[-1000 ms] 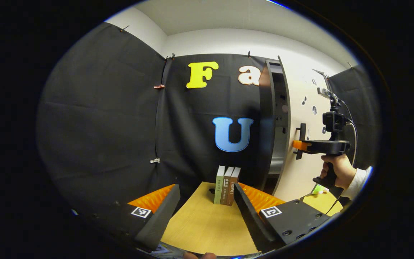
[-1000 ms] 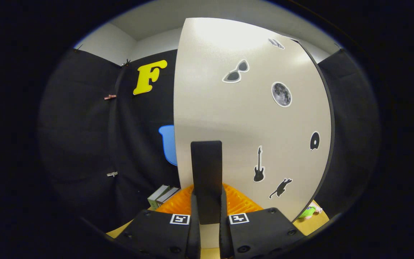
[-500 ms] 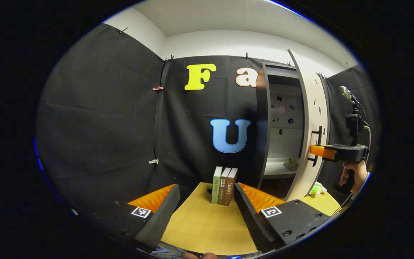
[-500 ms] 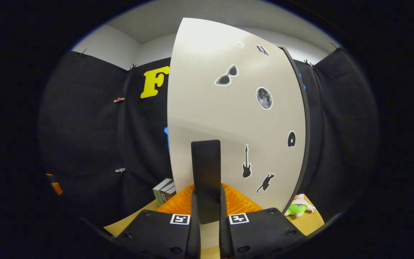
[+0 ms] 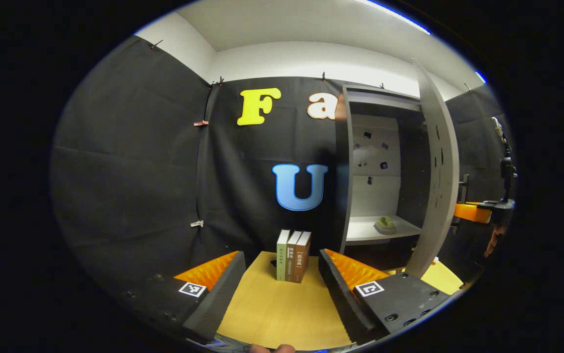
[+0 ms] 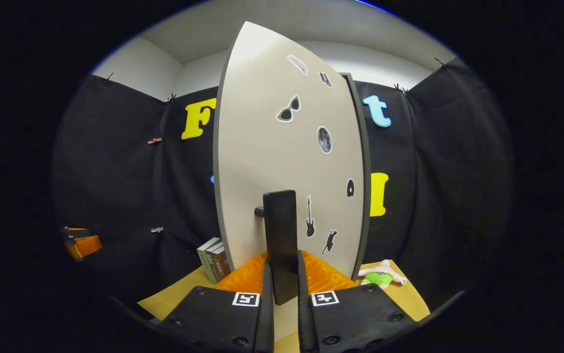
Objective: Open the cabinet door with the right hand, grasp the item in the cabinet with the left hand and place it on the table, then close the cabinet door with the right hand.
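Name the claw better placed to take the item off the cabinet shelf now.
Left. The left claw is open and faces the green item on the shelf; the right claw is shut on the door handle.
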`<state>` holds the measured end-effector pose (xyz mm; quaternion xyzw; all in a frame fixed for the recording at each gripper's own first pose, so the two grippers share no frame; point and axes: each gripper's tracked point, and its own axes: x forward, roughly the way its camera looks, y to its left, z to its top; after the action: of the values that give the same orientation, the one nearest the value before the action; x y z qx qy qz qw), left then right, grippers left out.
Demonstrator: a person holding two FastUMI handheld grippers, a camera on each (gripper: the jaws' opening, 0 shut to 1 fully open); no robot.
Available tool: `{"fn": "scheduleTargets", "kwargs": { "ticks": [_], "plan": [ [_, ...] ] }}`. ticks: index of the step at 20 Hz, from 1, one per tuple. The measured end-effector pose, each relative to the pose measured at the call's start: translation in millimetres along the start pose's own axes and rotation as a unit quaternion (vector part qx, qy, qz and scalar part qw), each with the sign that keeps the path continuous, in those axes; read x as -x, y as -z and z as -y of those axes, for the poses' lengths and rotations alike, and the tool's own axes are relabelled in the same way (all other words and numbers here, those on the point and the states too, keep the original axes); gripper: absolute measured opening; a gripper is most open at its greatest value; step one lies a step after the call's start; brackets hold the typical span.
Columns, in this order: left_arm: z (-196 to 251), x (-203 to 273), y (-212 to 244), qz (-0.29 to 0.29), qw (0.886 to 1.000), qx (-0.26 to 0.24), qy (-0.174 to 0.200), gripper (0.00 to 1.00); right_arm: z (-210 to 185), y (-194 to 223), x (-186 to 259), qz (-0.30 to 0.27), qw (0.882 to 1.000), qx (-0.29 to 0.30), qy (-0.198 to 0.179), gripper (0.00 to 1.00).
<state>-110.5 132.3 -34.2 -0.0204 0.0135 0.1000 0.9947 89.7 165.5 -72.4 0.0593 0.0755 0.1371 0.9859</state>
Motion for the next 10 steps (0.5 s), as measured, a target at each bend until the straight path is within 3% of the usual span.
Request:
{"fn": "scheduleTargets", "kwargs": {
  "ticks": [10],
  "plan": [
    [60, -25, 1, -0.009, 0.999, 0.002, 0.046, 0.95, 48, -7, 21, 0.009, 0.999, 0.026, 0.047, 0.23]
  ]
}}
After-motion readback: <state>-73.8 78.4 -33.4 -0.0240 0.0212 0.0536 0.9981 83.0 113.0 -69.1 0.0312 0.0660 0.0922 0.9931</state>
